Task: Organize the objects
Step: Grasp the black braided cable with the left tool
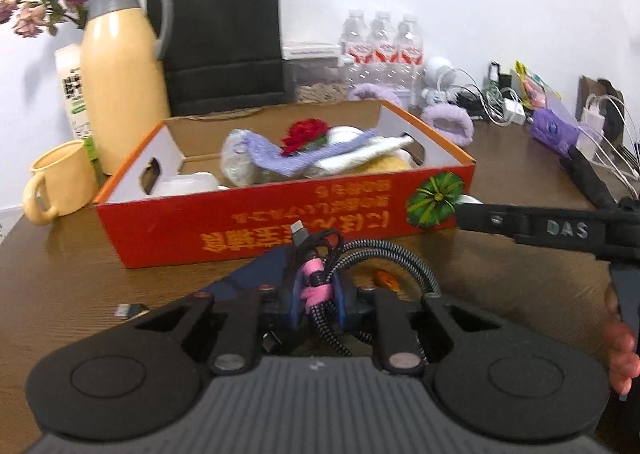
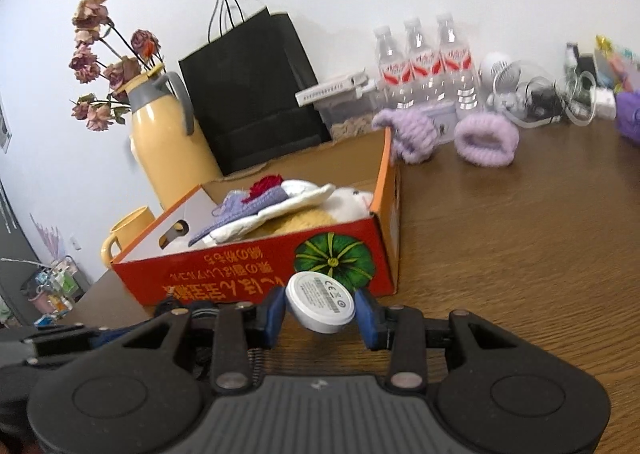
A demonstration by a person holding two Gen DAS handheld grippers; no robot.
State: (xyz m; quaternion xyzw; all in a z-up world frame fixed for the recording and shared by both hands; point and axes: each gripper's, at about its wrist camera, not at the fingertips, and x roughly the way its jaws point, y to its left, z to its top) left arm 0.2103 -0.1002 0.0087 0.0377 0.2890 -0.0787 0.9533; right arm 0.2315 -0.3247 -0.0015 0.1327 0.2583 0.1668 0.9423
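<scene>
A red cardboard box (image 1: 280, 214) stands on the brown table, holding knitted cloths, a red flower and a plush toy. My left gripper (image 1: 318, 290) is low over the table just in front of the box. It is shut on a coiled black-and-white braided cable (image 1: 384, 250) bound with a pink tie. In the right wrist view my right gripper (image 2: 320, 314) is shut on a white round puck (image 2: 320, 306) with a printed label, right at the near wall of the box (image 2: 240, 278). The right gripper's black body (image 1: 560, 230) reaches in from the right.
Left of the box stand a yellow thermos jug (image 1: 120, 94) and a yellow mug (image 1: 60, 182). Behind it are a black paper bag (image 1: 224, 38) and water bottles (image 1: 380, 46). Purple knitted pieces (image 2: 486, 142) and tangled chargers (image 1: 496, 102) lie at the back right. A hand (image 1: 620, 350) shows at the right edge.
</scene>
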